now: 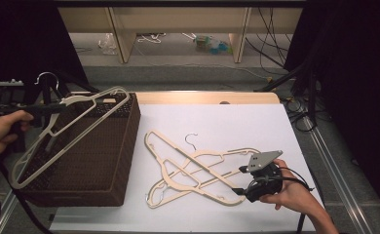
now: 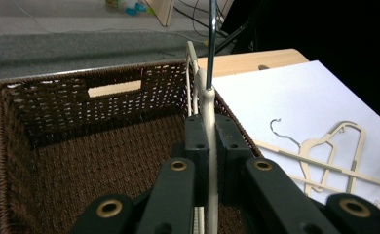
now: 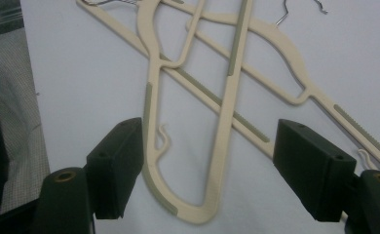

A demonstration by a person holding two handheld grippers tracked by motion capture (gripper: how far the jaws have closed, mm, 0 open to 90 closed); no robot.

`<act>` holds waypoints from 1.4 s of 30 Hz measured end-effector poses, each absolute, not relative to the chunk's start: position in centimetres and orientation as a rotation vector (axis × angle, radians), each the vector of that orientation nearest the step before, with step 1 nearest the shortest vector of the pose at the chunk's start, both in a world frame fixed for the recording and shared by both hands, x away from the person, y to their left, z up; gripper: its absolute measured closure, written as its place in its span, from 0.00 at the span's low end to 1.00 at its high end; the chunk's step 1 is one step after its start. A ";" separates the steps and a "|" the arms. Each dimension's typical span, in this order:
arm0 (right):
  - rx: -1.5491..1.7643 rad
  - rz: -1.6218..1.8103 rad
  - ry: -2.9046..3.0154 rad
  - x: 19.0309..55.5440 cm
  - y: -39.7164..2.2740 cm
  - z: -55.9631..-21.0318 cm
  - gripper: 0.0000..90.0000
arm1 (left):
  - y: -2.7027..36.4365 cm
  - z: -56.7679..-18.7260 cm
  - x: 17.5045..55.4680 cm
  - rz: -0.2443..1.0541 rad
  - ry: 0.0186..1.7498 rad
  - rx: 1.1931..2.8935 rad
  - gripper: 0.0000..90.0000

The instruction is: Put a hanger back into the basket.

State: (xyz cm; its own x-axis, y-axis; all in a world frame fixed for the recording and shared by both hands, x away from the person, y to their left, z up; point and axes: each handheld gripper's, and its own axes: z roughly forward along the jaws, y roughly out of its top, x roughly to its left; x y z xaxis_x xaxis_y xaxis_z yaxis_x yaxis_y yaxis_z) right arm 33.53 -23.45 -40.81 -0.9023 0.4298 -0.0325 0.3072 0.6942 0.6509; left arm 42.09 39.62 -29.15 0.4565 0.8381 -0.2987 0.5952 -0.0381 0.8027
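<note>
Black fingers (image 2: 208, 146) of the left gripper (image 1: 56, 106) are seen clamped tight on the neck of a cream plastic coat hanger with a metal hook (image 1: 68, 131), just below that hook. This hanger is held tilted above a dark brown woven wicker basket (image 1: 124, 146), its lower bar slanting down over the basket's left side. The basket is set at the left edge of a surface covered with a white sheet (image 1: 217, 122), and its near wall carries a slot handle (image 2: 114, 88).

On the white sheet, well apart from the held hanger, two more cream plastic hangers (image 1: 193, 168) are laid crossed over one another, their metal hooks (image 1: 192, 139) pointing away from each other. The right gripper (image 1: 240, 180) is held low at their right end, its fingers (image 3: 115, 168) spread wide, with the rounded end of one hanger (image 3: 193, 195) lying between them and untouched by either pad. The other hanger's bar runs under that end.

Beyond the surface, pale wooden legs, cables and small clutter (image 1: 210, 45) are seen on the floor.
</note>
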 end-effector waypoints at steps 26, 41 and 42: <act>0.596 0.983 2.745 33.6 -23.5 -40.9 0.31 | 38.7 -35.5 45.3 0.227 1.332 1.872 0.95; 0.598 0.998 2.722 33.6 -23.4 -41.0 0.31 | 39.9 -36.1 44.1 0.330 1.496 1.833 0.63; 0.598 0.998 2.721 33.6 -23.4 -41.0 0.31 | 40.0 -35.8 43.8 0.366 1.498 1.847 0.60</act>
State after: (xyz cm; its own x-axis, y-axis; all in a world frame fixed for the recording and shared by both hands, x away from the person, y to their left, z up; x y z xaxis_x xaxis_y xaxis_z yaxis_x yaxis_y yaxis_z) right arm 33.59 -23.41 -40.99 -0.9023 0.4300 -0.0317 0.3075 0.6934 0.6517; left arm 43.75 39.98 -35.81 0.2845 0.9343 -0.2146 0.7302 -0.0662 0.6800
